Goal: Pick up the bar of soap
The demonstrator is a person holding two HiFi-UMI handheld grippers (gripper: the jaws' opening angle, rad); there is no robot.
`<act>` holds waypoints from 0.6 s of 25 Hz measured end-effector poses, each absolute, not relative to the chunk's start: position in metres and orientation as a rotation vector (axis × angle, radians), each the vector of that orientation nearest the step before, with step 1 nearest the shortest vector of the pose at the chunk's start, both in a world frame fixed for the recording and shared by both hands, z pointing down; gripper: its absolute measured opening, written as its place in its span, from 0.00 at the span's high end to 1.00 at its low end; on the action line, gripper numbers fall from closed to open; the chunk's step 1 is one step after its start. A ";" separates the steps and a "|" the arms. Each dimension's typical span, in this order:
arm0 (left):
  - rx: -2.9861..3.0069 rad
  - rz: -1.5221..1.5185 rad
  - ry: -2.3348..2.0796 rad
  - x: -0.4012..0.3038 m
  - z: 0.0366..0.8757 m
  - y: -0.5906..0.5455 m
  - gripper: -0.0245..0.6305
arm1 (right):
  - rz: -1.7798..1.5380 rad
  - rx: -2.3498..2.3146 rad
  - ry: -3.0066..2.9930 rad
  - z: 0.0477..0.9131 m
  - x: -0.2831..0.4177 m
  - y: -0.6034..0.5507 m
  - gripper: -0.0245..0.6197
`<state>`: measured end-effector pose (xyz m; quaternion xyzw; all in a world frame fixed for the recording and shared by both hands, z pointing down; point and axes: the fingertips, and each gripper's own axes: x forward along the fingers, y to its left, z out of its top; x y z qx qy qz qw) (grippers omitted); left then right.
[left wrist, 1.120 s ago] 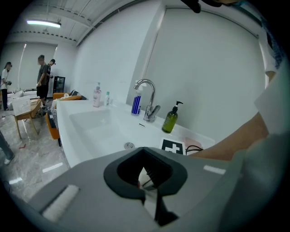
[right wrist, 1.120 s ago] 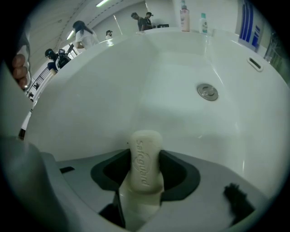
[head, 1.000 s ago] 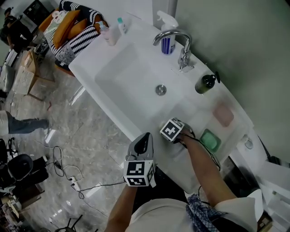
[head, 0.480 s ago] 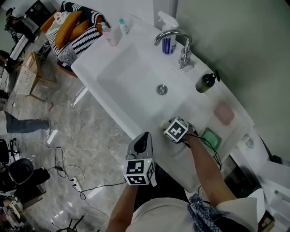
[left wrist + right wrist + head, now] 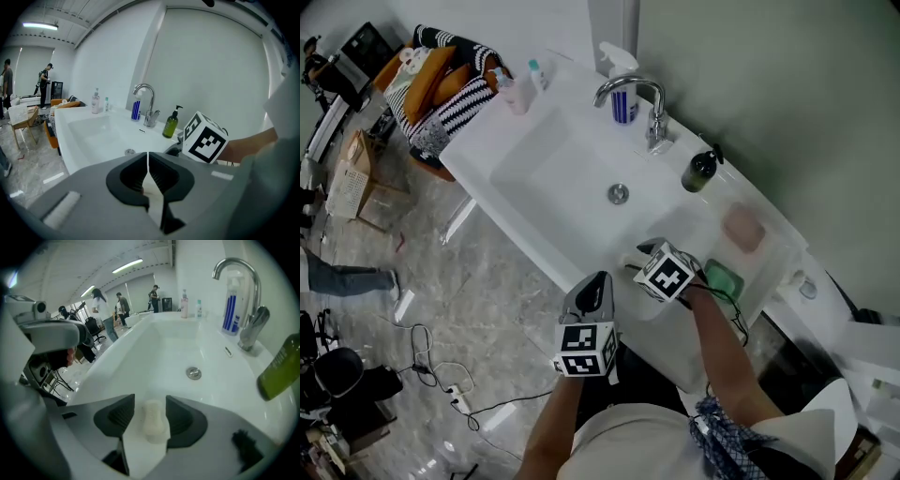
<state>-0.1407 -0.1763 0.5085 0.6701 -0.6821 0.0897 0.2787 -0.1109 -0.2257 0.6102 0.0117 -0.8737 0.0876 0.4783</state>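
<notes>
The left hand-held gripper (image 5: 147, 158) is held before the sink (image 5: 546, 164). Its jaws are closed together and there is nothing between them. The right hand-held gripper (image 5: 150, 403) is at the sink's front rim, tilted down, with its jaws standing wide apart. The bar of soap (image 5: 153, 421) sits between them, with a gap to the left jaw, and neither pad clearly presses on it. The soap is small, white and oval, with rounded edges. It lies lengthwise along the jaws, and the white rim shows behind it.
</notes>
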 end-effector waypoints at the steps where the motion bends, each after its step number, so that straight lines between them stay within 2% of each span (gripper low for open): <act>1: 1.800 0.239 -1.833 -0.140 0.507 -0.176 0.93 | 0.224 0.048 -2.157 0.602 -0.111 -0.227 0.63; 15: 1.884 0.255 -1.802 -0.122 0.488 -0.175 0.91 | 0.476 0.368 -2.507 0.500 -0.086 -0.245 0.63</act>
